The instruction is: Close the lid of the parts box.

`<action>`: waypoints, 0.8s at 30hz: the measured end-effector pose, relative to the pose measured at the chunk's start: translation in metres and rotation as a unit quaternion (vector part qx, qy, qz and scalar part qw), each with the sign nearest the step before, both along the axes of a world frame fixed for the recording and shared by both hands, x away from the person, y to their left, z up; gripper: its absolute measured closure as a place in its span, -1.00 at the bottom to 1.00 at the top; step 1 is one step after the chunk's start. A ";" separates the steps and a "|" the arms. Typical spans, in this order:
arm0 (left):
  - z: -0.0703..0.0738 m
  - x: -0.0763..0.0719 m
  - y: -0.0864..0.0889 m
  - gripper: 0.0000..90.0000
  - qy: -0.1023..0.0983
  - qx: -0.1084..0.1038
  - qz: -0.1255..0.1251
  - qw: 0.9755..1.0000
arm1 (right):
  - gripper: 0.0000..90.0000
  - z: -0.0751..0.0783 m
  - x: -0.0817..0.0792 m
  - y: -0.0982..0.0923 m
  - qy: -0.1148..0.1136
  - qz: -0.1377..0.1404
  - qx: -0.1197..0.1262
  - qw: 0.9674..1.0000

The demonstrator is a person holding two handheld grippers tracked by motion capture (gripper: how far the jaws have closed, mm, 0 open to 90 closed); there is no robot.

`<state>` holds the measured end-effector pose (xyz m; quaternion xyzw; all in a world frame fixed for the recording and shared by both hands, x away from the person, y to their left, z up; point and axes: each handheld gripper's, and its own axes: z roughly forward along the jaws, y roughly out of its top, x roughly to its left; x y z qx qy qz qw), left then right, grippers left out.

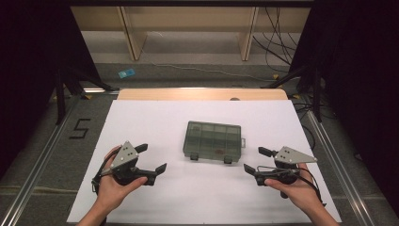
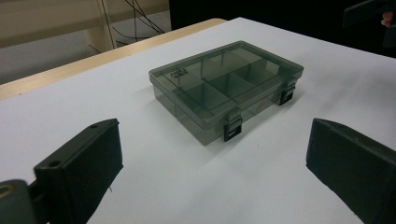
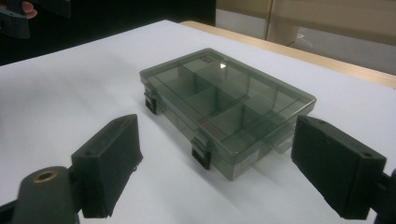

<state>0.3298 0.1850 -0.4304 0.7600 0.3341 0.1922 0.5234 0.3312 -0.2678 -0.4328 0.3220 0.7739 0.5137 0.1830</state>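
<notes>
two open tongs, left tongs (image 1: 151, 158), right tongs (image 1: 254, 159), one closed box (image 1: 212, 140), two latches (image 2: 232, 129)

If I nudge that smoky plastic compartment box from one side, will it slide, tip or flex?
The compartment box is low and flat on the white table cover, so it would probably slide, not tip. Its hard-looking walls and dividers suggest it stays stiff. Most compartments look empty, so it is likely light. Its glossy lid may slip in a claw.

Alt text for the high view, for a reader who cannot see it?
A closed, smoky-clear compartment box sits mid-table on a white sheet, its two black latches facing the person. A hand holds tongs on each side, left tongs and right tongs, both open, pointing inward, apart from the box.
</notes>
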 end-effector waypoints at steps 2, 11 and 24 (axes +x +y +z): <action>-0.001 0.000 -0.001 -0.92 0.001 0.003 0.001 1.000 | -0.63 -0.001 0.000 -0.001 -0.007 -0.006 0.006 1.000; -0.005 0.002 -0.005 -0.92 0.001 0.006 -0.003 1.000 | -0.63 -0.005 0.002 0.000 -0.014 -0.003 0.015 1.000; -0.005 0.005 -0.002 -0.92 -0.003 -0.002 0.008 1.000 | -0.63 -0.003 -0.001 -0.002 -0.015 -0.003 0.010 1.000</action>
